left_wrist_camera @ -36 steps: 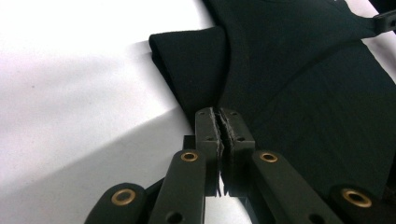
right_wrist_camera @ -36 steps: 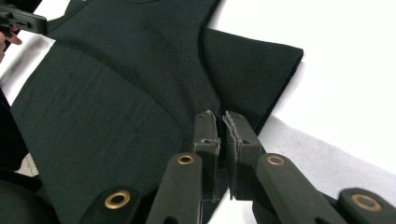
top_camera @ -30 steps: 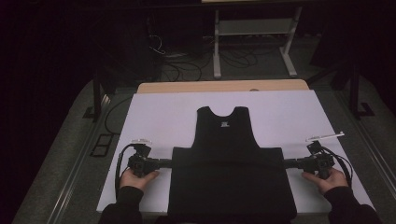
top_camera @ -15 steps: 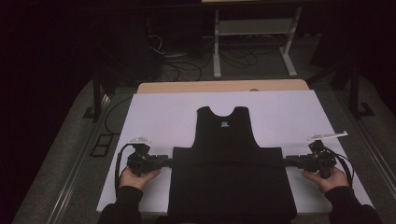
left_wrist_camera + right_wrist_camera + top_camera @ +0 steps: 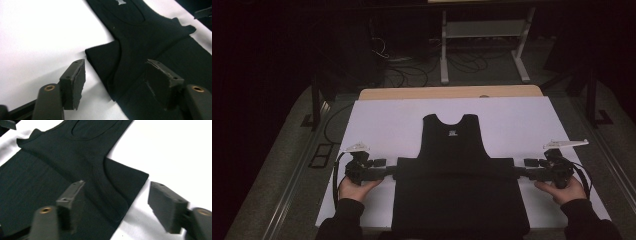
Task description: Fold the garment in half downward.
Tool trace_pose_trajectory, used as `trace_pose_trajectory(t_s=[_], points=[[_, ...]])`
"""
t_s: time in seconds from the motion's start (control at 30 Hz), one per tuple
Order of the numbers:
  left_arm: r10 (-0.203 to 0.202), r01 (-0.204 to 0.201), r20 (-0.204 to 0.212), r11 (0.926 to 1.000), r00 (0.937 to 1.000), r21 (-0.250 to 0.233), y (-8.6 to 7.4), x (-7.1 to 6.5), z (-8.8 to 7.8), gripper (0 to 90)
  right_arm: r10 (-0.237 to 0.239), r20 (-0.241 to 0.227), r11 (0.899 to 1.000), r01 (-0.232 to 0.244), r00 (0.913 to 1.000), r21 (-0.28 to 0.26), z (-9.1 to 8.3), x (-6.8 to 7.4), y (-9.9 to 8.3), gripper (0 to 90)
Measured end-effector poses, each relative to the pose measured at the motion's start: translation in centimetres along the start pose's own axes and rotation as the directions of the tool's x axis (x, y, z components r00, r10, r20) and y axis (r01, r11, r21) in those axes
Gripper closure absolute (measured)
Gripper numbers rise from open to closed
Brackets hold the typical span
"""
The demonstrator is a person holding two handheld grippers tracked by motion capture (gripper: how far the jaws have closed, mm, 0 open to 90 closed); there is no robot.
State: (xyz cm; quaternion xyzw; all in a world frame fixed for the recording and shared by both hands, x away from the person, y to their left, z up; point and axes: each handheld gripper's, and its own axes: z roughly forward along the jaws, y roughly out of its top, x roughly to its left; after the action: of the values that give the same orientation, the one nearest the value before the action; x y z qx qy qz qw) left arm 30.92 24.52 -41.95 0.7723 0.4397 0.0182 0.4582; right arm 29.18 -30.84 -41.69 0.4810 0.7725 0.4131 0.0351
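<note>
Your left gripper [image 5: 388, 170] and right gripper [image 5: 521, 172] have just been opening; jaws now stand wide, pads clear of the cloth. Between them a black tank top [image 5: 457, 185] lies flat, folded, on the white sheet [image 5: 382, 120]. Its small white neck label [image 5: 452, 133] is unreadable. Beyond: tan table edge [image 5: 447, 92], cables [image 5: 412, 70] on the dark floor.

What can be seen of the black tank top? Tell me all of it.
The black tank top lies flat on the white table cover, neck toward the far edge. It looks like soft knit fabric, sleeveless, with a scooped neck and a small pale label inside. Its lower half is folded up, making a wider band across the chest. The fold's corners lie between open gripper jaws, unpressed.
</note>
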Motion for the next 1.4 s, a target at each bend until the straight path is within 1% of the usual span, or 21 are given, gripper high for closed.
trace_pose_trajectory(t_s=[0.1,0.17,0.23,0.37,0.47,0.6,0.7,0.8,0.83,0.87,0.97,1.03,1.1,1.23,1.3,1.4], points=[[0.008,-0.008,0.001,0.9999,1.0000,-0.013,0.2,0.0,-0.1,25.6,0.004,0.004,1.000,-0.004,1.0000,-0.015,-0.1,0.0,0.2,17.4],[0.016,-0.016,-0.002,0.9996,0.9999,-0.022,0.4,0.1,-0.1,22.7,-0.002,0.005,1.000,0.002,1.0000,-0.027,-0.1,0.0,0.4,13.1],[0.017,-0.017,0.001,0.9995,0.9999,-0.028,0.5,0.1,-0.1,20.1,-0.010,0.005,0.999,0.010,0.9999,-0.042,-0.2,0.1,0.6,11.7],[0.025,-0.024,0.009,0.9986,0.9996,-0.046,0.7,0.2,-0.1,16.2,-0.028,0.005,0.998,0.028,0.9996,-0.055,-0.3,0.1,0.9,0.4],[0.036,-0.036,0.000,0.9982,0.9993,-0.047,1.0,0.3,0.0,14.5,-0.034,0.007,0.998,0.034,0.9994,-0.057,-0.2,-0.1,1.1,0.0],[0.046,-0.046,-0.001,0.9975,0.9989,-0.053,1.2,0.6,0.1,11.6,-0.038,0.007,0.998,0.039,0.9992,-0.056,0.1,-0.5,1.4,0.0],[0.055,-0.055,-0.001,0.9979,0.9985,-0.034,1.4,0.8,0.2,6.2,-0.042,0.016,0.998,0.042,0.9990,-0.048,0.3,-0.7,1.7,0.0],[0.055,-0.055,-0.006,0.9982,0.9985,-0.022,1.5,0.8,0.5,1.3,-0.064,0.027,0.997,0.065,0.9976,-0.049,0.5,-0.8,2.2,0.0],[0.059,-0.059,-0.006,0.9980,0.9982,-0.021,1.6,0.8,0.5,0.2,-0.065,0.027,0.997,0.066,0.9976,-0.047,0.5,-0.8,2.4,0.0],[0.060,-0.060,-0.006,0.9980,0.9982,-0.023,1.6,0.7,0.6,0.0,-0.067,0.031,0.996,0.068,0.9973,-0.052,0.5,-0.8,2.6,0.0],[0.084,-0.084,-0.008,0.9963,0.9965,-0.019,1.8,0.7,0.7,0.0,-0.077,0.032,0.995,0.079,0.9965,-0.057,0.6,-0.7,2.8,0.0],[0.094,-0.094,-0.017,0.9955,0.9954,-0.003,1.9,0.7,0.8,0.0,-0.089,0.040,0.995,0.091,0.9953,-0.052,0.8,-0.6,3.1,0.0],[0.102,-0.102,-0.021,0.9948,0.9946,-0.001,1.9,0.7,0.8,0.0,-0.099,0.052,0.993,0.102,0.9937,-0.057,1.0,-0.5,3.4,0.0],[0.110,-0.110,-0.023,0.9938,0.9937,-0.013,2.1,0.7,0.7,0.0,-0.112,0.046,0.992,0.115,0.9926,-0.048,1.2,-0.4,3.9,0.0],[0.113,-0.113,-0.023,0.9934,0.9933,-0.016,2.2,0.8,0.7,0.0,-0.116,0.031,0.992,0.118,0.9927,-0.049,1.4,-0.5,4.1,0.0],[0.117,-0.118,-0.027,0.9929,0.9927,-0.014,2.4,0.9,0.7,0.0,-0.124,0.035,0.991,0.125,0.9917,-0.041,1.5,-0.4,4.5,0.0]])
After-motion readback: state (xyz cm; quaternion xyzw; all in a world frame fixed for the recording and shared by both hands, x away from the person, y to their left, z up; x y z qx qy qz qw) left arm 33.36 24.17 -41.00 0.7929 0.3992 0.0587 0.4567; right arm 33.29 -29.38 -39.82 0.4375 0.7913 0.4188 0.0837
